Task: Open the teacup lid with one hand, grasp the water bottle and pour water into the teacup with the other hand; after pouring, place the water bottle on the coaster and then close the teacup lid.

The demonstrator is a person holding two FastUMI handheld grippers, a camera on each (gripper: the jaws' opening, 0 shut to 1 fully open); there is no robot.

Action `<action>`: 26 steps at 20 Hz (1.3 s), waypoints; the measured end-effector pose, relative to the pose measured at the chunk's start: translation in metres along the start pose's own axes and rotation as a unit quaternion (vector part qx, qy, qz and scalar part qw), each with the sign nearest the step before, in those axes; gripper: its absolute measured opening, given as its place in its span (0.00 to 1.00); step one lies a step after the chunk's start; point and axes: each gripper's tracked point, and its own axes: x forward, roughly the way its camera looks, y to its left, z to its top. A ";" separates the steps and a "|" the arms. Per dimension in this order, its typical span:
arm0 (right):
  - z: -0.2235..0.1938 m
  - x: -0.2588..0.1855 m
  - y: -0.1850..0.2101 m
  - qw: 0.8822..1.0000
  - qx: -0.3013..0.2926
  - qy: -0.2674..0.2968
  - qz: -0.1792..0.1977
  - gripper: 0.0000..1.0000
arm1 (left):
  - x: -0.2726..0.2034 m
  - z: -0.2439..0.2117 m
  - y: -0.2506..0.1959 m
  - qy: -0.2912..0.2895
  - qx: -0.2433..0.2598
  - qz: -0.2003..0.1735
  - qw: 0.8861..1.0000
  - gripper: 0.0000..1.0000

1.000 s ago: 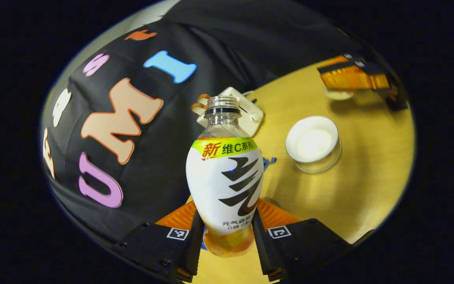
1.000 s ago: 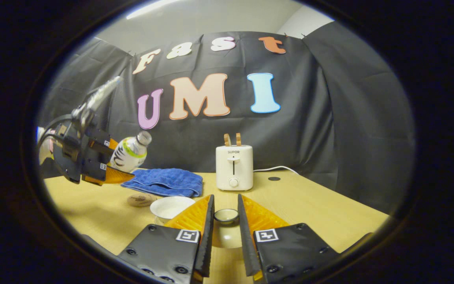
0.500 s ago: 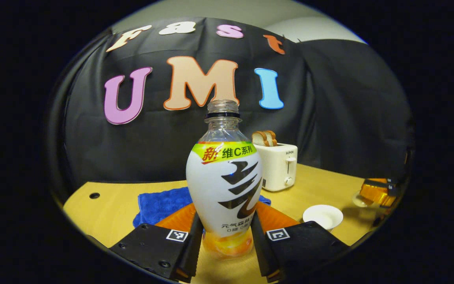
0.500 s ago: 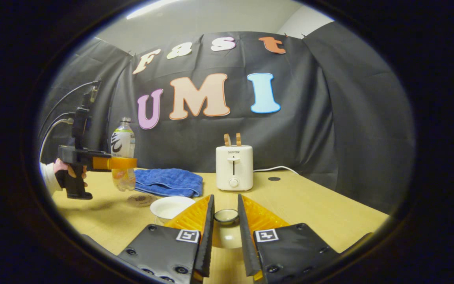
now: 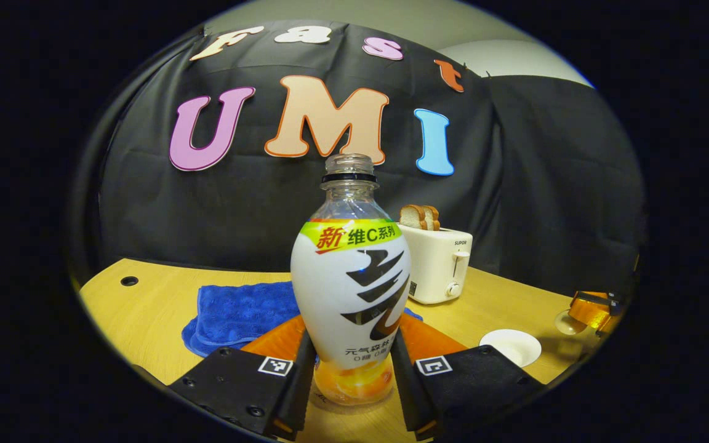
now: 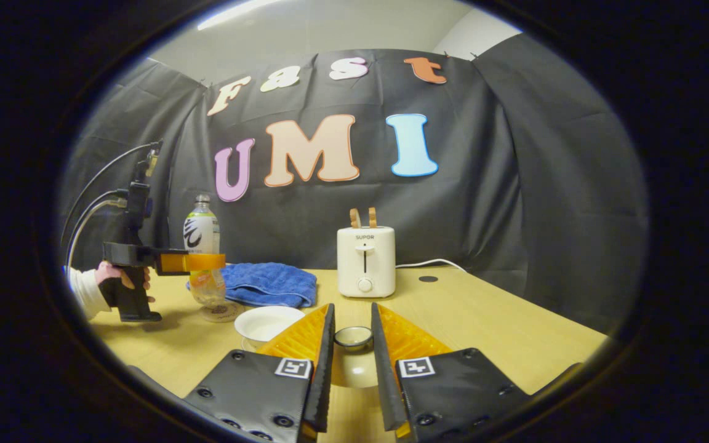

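Note:
In the left gripper view an uncapped water bottle (image 5: 352,289) stands upright, and my left gripper (image 5: 352,344) is shut on its lower body. The right gripper view shows that bottle (image 6: 202,237) with its base down at a round coaster (image 6: 222,312); I cannot tell whether they touch. The white teacup (image 6: 266,323) stands open just right of the coaster. My right gripper (image 6: 352,314) is shut on the teacup lid (image 6: 353,337) by its knob, held low over the table. In the left gripper view the teacup (image 5: 510,346) and the right gripper (image 5: 591,307) sit at the far right.
A blue towel (image 6: 265,283) lies behind the coaster. A white toaster (image 6: 365,261) with bread slices stands at the back centre, with its cable trailing right near a hole in the table (image 6: 428,279). A hand (image 6: 111,277) holds the left gripper at the left.
The bottle swung from tilted toward the teacup back to upright, then moved down and to the coaster. The right gripper has held still with the lid.

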 end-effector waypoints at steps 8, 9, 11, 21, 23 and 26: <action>0.000 0.000 0.000 1.000 0.000 0.000 0.000 0.38 | -0.005 0.001 0.004 0.019 0.016 0.005 1.000 0.59; 0.000 0.000 0.000 1.000 0.000 0.000 0.000 0.38 | -0.004 -0.002 0.004 0.021 0.016 0.005 1.000 0.59; 0.000 0.000 0.000 1.000 0.000 0.000 0.000 0.38 | -0.006 0.002 0.006 0.017 0.019 0.006 1.000 0.62; 0.000 0.000 0.000 1.000 0.000 0.000 0.000 0.37 | -0.007 0.000 0.005 0.027 0.055 0.004 0.998 0.69; 0.000 0.000 0.000 1.000 0.000 0.001 0.001 0.38 | -0.009 0.000 0.006 0.025 0.053 0.007 0.998 0.72; -0.001 0.000 0.006 1.000 0.000 0.001 0.015 0.38 | -0.014 0.003 0.007 0.017 0.052 0.007 0.998 0.88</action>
